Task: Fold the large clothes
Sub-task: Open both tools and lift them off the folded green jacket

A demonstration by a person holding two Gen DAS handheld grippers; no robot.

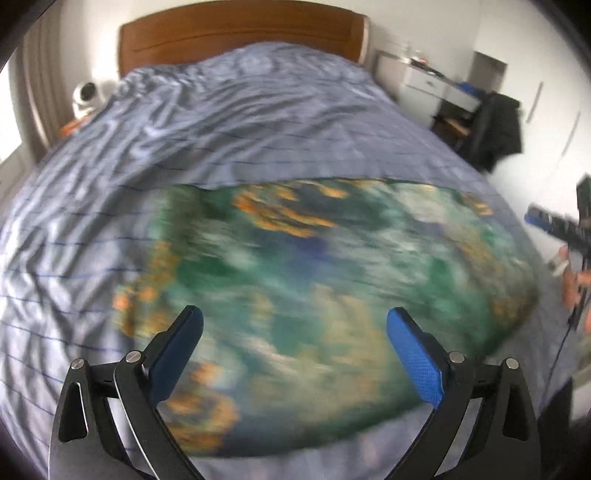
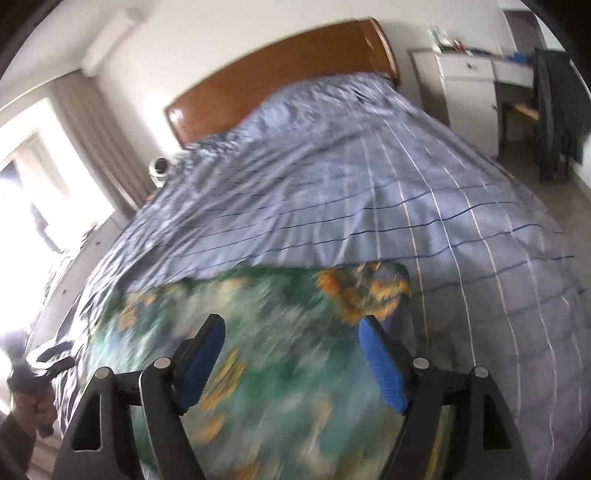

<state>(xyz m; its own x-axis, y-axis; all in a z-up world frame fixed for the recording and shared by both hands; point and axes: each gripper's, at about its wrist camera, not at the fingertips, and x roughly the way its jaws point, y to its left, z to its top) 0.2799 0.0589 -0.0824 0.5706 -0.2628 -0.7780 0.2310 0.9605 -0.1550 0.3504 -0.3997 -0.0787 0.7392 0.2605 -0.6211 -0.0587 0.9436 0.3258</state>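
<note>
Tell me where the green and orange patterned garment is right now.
The green and orange patterned garment lies spread on the blue striped bedspread at the bed's foot end, directly ahead of both open grippers, far from the wooden headboard.

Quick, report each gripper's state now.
Left gripper: open, holding nothing, above the green and orange patterned garment.
Right gripper: open, holding nothing, above the same garment.

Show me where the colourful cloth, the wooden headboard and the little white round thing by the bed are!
colourful cloth [image 1: 295,266]: left wrist view, on the middle of its green patch.
wooden headboard [image 1: 240,33]: left wrist view, on the middle of the board.
white round thing [image 1: 85,95]: left wrist view, on its rounded front.
</note>
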